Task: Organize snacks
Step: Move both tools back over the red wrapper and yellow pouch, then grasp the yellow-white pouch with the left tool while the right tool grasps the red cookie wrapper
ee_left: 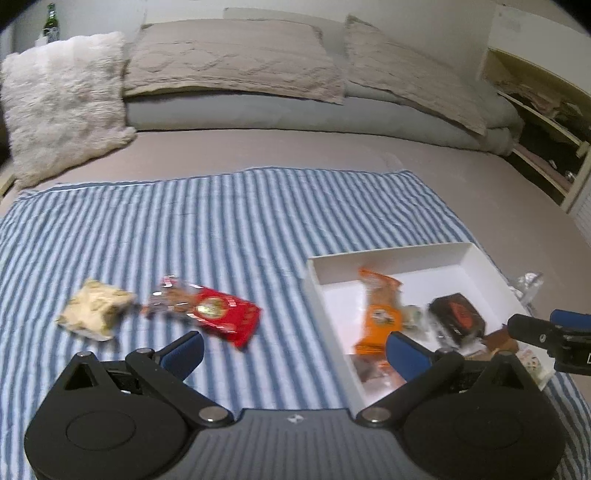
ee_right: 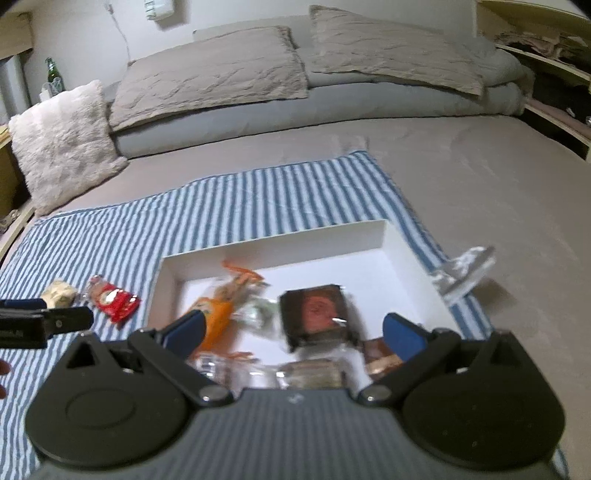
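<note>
A white box (ee_left: 417,254) (ee_right: 402,251) sits on a blue striped cloth (ee_left: 221,229) (ee_right: 258,199). It holds an orange packet (ee_left: 380,314) (ee_right: 218,314), a dark packet (ee_left: 458,314) (ee_right: 314,310) and several small wrapped snacks. Left of the box on the cloth lie a red packet (ee_left: 218,314) (ee_right: 114,299) and a beige packet (ee_left: 94,308) (ee_right: 59,293). My left gripper (ee_left: 295,350) is open and empty, between the red packet and the box. My right gripper (ee_right: 295,332) is open and empty over the box's near part. A clear wrapper (ee_right: 461,273) (ee_left: 530,282) lies right of the box.
The cloth lies on a grey bed (ee_right: 480,184). Grey pillows (ee_left: 229,59) and a fluffy white cushion (ee_left: 62,103) line the far side. A green bottle (ee_left: 51,22) stands at the far left. Wooden shelves (ee_left: 546,122) stand at the right.
</note>
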Motion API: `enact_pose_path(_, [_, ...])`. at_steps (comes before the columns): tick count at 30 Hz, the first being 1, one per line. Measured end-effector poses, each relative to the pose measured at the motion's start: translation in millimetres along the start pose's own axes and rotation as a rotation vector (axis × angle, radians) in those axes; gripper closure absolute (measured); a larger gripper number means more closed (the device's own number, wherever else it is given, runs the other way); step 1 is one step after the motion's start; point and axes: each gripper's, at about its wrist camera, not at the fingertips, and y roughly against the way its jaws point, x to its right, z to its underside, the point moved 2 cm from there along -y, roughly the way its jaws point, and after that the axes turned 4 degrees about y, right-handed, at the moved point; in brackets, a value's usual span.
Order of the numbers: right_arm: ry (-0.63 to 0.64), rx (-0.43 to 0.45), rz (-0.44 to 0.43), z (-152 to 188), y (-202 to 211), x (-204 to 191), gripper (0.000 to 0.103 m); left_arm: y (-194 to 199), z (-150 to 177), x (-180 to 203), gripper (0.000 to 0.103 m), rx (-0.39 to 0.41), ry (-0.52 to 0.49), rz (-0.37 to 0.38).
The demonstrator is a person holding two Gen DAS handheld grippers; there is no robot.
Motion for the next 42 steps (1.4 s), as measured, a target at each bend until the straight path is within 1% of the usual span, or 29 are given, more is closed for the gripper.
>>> enact_pose_path(11, [0.059,0.001,-0.093,-11,-16,-69,0.0,16,-1,-72,0.0,0.014,0.064,-0.096])
enact_pose_path(19, [0.11,-0.018,-0.173,-15,-38,-121,0.0,21,2,-123,0.0,0.016,0.118,-0.172])
enact_pose_path(23, [0.15,-0.012,-0.204,-16,-51,-144,0.0,17,2,-150,0.0,0.016,0.164,-0.211])
enact_pose_path(27, [0.193,-0.009,-0.245,-15,-64,-155,0.0,9,3,-177,0.0,0.039,0.234,-0.245])
enact_pose_path(29, [0.231,-0.01,-0.246,-14,-72,-164,0.0,3,2,-189,0.0,0.057,0.259,-0.258])
enact_pose_path(35, [0.34,0.047,-0.263,-15,-91,-182,0.0,-16,-3,-211,0.0,0.116,0.286,-0.28])
enact_pose_path(38, [0.384,0.077,-0.284,-16,-100,-190,0.0,-29,-6,-217,0.0,0.129,0.304,-0.266])
enact_pose_path(40, [0.407,0.075,-0.292,-16,-110,-197,0.0,-36,-6,-221,0.0,0.128,0.312,-0.255])
enact_pose_path(42, [0.414,0.048,-0.299,-18,-124,-202,0.0,-45,-7,-224,0.0,0.131,0.32,-0.246])
